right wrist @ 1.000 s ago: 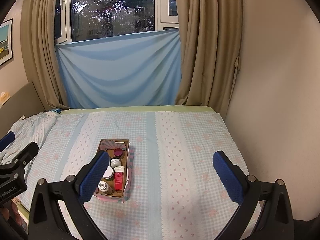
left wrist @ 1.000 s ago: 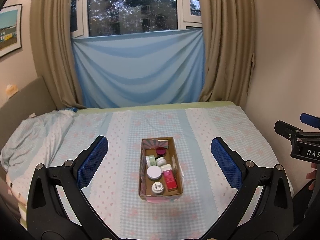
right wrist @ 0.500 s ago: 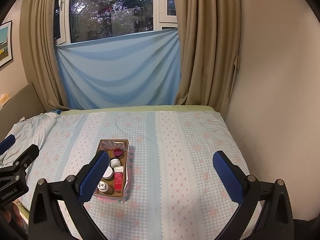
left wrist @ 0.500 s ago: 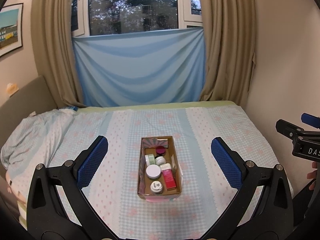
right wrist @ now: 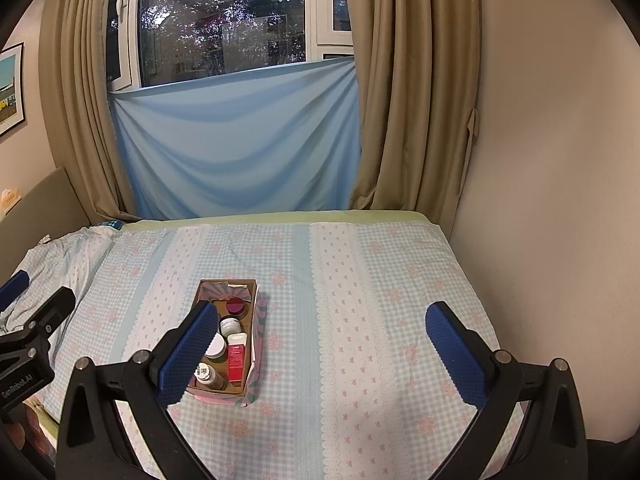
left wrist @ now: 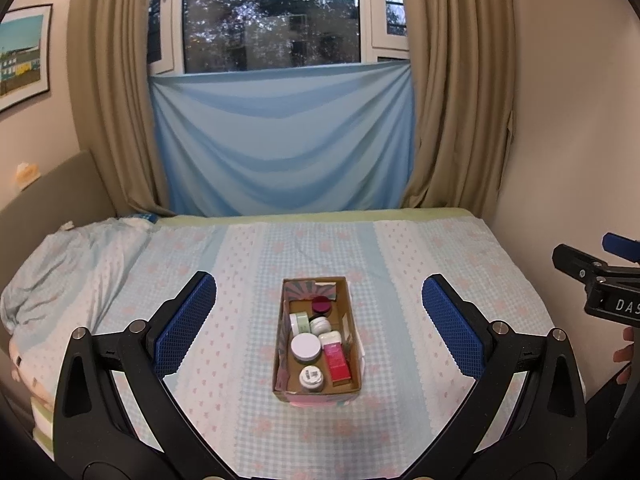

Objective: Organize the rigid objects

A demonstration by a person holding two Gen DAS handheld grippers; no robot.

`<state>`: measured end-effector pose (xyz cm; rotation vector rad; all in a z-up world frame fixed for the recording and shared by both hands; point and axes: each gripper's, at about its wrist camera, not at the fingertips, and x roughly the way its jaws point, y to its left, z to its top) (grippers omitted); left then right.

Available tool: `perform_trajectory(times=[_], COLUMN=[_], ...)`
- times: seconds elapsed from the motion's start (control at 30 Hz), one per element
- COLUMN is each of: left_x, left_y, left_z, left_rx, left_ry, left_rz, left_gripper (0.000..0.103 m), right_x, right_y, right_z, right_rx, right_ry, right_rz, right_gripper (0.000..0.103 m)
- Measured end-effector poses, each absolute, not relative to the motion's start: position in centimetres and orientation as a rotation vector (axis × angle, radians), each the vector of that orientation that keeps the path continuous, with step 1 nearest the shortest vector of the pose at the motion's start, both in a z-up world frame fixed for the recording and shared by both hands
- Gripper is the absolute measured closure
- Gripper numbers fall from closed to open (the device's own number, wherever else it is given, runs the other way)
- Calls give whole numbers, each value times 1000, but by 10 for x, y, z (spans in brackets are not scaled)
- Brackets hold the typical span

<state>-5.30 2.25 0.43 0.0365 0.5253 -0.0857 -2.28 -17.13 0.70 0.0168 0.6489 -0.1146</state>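
Almost nothing has changed from a moment ago. In the left view the box (left wrist: 318, 340) sits a tiny bit higher in the picture than it did one second back, so the left gripper (left wrist: 319, 320) has only drifted a little. That small drift probably means the sorting has not really begun, or it is already finished; the pictures alone do not say which. Going from left to right: a crumpled blanket (left wrist: 60, 272) lies at the far left of the bed (left wrist: 440, 248), next to the headboard. The left gripper is held above the bed with its blue pads spread wide, holding nothing. The box rests on the checked sheet, in the gap between those pads as the camera sees it, but well apart from them. Inside the box are a dark red lid (left wrist: 321, 305), a green jar (left wrist: 300, 322), a small white jar (left wrist: 320, 324), a big white lid (left wrist: 306, 347), a red packet (left wrist: 337, 360) and a little bottle (left wrist: 311, 377). All of them are in the box, same as before. In the right view the right gripper (right wrist: 320, 354) is also spread wide and empty. It hangs over the bare sheet to the right of the box, and its left pad hides one side of the box. It looks the same as it did earlier. At the far right is the plain wall (right wrist: 560, 140).
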Motion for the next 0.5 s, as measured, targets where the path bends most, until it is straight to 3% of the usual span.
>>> perform_trajectory(times=[0.5], left_x=[-55], left_y=[22], left_z=[3], left_rx=[64], left_ry=[477], left_rz=[-92], left_gripper=[0], right_x=[-15], right_y=[-171], right_z=[9], right_rx=[14], right_ry=[662], right_rz=[-114], right_gripper=[0])
